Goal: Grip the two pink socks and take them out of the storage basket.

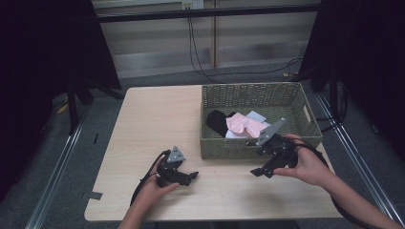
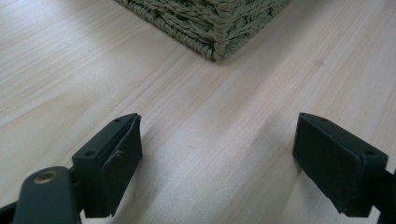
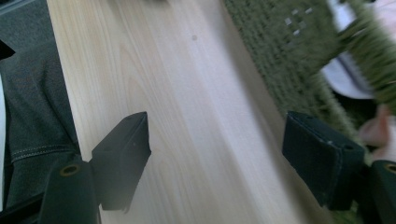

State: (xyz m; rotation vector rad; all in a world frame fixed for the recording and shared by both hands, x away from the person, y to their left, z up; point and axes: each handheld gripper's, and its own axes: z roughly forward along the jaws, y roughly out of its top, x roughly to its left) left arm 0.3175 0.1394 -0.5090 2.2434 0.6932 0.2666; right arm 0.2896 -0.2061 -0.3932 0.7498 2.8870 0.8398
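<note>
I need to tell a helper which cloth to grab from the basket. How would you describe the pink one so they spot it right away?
Look on the wooden table for the green woven basket on its right half. Inside lie a few cloths bunched together; the pink cloth sits in the middle, crumpled. A black cloth lies to its left and pale ones beneath, so colour alone picks it out.

Left gripper (image 1: 193, 175) low, jaws spread; right gripper (image 1: 256, 171) tilted, jaws spread.

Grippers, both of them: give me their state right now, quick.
Left gripper: open, jaws wide apart over bare table, holding nothing.
Right gripper: open, jaws wide apart beside the woven basket, holding nothing.
</note>
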